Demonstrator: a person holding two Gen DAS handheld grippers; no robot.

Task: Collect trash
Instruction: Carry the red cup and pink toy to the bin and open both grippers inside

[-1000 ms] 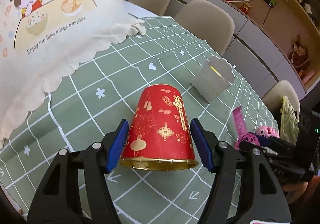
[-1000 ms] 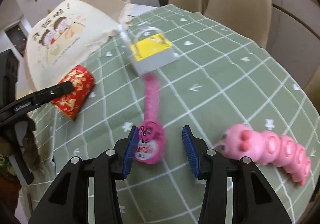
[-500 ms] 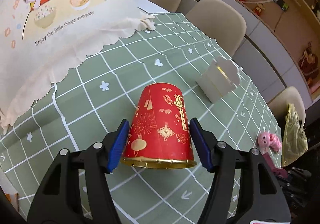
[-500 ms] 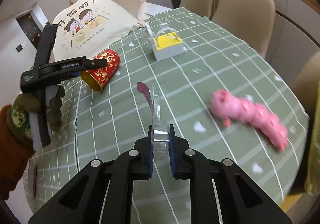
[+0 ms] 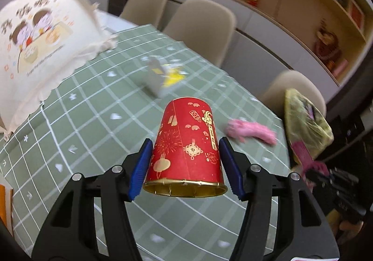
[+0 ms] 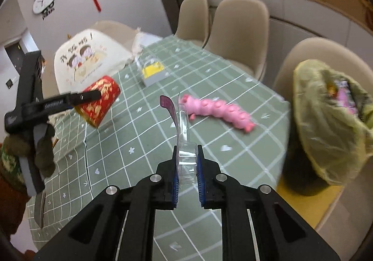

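Right wrist view: the right gripper (image 6: 187, 168) is clamped narrowly on a clear plastic package (image 6: 184, 144); the left gripper (image 5: 185, 167), jaws half open, pinches a red paper cup (image 5: 186, 146) above the table (image 5: 93, 121). Step: carrying both to the lined trash bin (image 6: 331, 121), apparently part-filled. Next: position over its mouth, release.

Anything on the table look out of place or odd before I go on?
Yes, one thing: a pink caterpillar toy lies on the green tablecloth near the trash bag; it looks like a toy, not trash. The red cup and clear wrapper are held in the fingers.
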